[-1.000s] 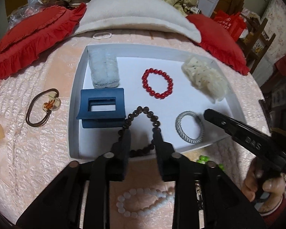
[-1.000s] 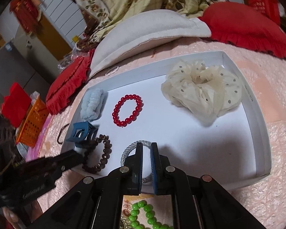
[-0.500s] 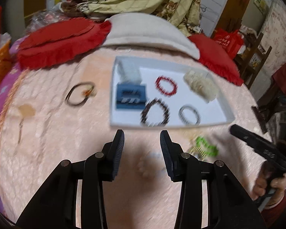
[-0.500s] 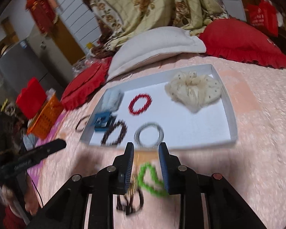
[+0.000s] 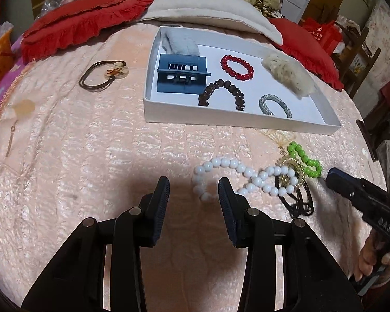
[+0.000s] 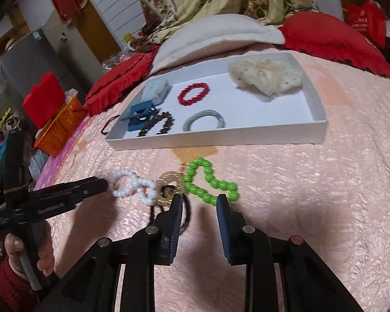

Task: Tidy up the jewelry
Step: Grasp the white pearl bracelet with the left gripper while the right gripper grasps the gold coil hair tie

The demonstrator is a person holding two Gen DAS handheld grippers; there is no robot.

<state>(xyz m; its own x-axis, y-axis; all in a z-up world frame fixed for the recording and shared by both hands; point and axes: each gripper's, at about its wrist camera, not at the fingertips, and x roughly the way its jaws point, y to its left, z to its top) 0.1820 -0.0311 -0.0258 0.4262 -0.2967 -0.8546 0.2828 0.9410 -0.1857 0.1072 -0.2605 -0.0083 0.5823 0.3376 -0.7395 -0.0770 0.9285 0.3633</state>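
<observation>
The white bead bracelet (image 5: 243, 179) lies twisted into a figure-eight on the pink quilted bedspread (image 5: 91, 140), its long axis running left to right in the left wrist view, in front of the white tray (image 5: 236, 116). Its right loop overlaps a gold ring piece (image 5: 293, 167) and a black cord (image 5: 299, 202); the green bead bracelet (image 6: 208, 183) touches that cluster. The left gripper (image 5: 192, 189) hovers by the white beads' left loop, jaws apart and empty. The right gripper (image 6: 199, 204) is parted too, having just opened, nothing between its pads, the green beads just beyond them
</observation>
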